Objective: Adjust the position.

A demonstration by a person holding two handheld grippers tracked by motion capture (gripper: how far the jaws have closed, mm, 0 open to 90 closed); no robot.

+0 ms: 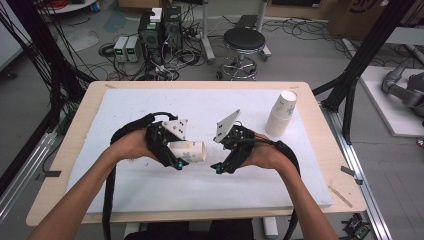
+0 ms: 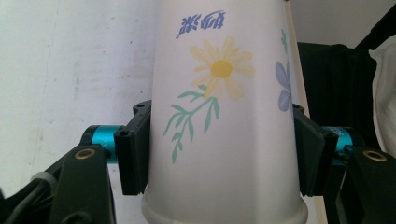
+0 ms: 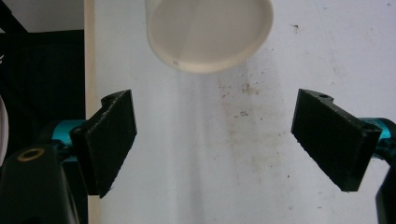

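While the left gripper (image 1: pixel 176 156) clamps a flowered paper cup (image 1: pixel 189 151) lying sideways, the right gripper (image 1: pixel 223 161) faces its mouth, jaws wide, empty; cup stack (image 1: pixel 281 114) far right.

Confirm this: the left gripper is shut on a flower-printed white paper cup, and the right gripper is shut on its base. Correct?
Not quite. The right gripper is open, jaws wide apart with nothing between, as the right gripper view shows. The left gripper does clamp the flower-printed white paper cup.
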